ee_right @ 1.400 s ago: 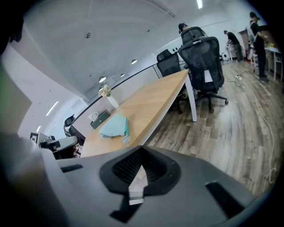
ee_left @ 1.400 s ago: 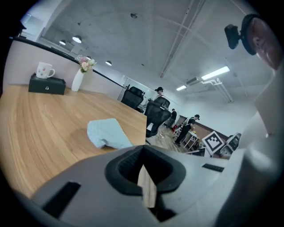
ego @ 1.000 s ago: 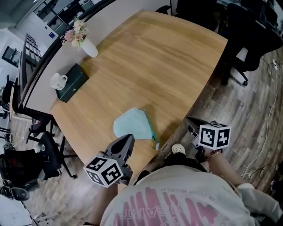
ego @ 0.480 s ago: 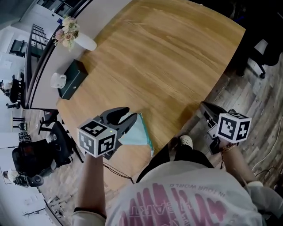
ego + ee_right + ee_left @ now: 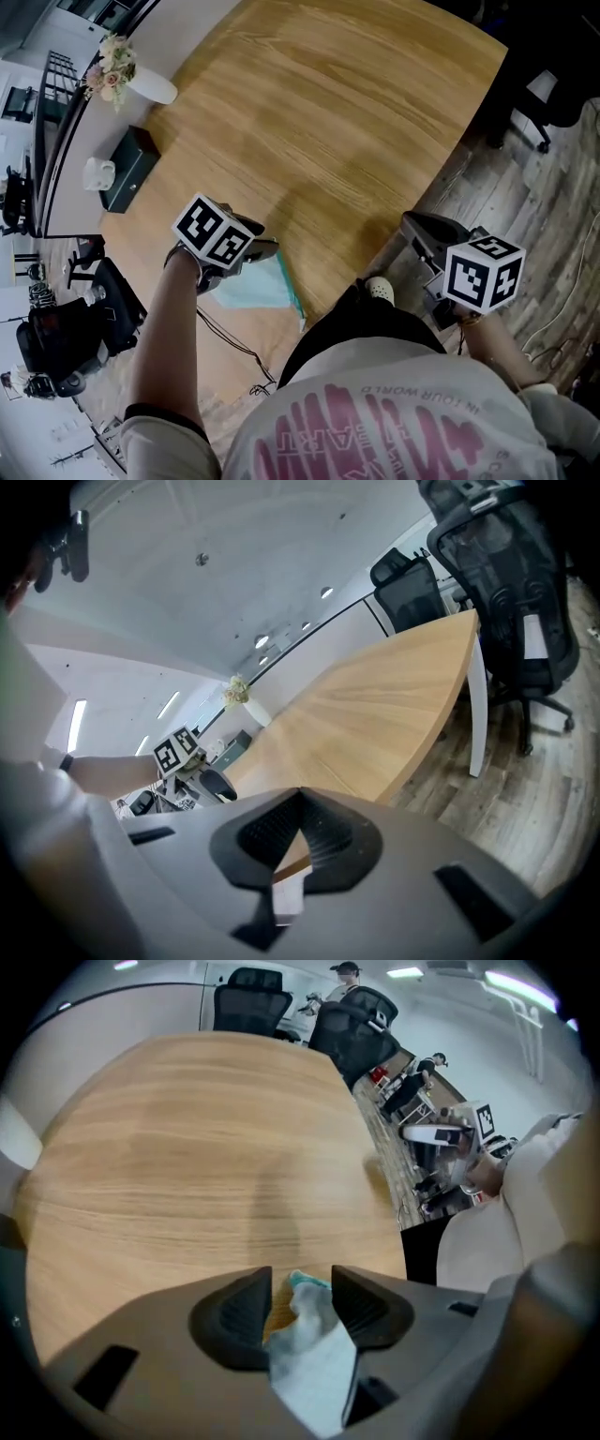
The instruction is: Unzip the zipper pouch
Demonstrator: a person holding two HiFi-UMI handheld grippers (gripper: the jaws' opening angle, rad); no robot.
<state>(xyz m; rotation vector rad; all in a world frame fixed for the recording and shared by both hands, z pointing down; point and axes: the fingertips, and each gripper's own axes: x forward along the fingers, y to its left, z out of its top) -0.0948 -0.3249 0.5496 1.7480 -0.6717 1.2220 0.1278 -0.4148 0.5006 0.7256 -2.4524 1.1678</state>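
Left gripper view has your left gripper [image 5: 300,1283] poised over the zipper pouch [image 5: 314,1358]. Its jaws have just been opening and stand wide apart, with a pale teal fold between them, not pinched. The pouch lies at the near edge of the tabletop [image 5: 328,112] (partly hidden under that gripper in the head view). Your right gripper [image 5: 302,799] hangs off the tabletop, jaws together on nothing. You're anchoring the pouch, I judge: clamp the fold, then bring the right across to the zipper pull.
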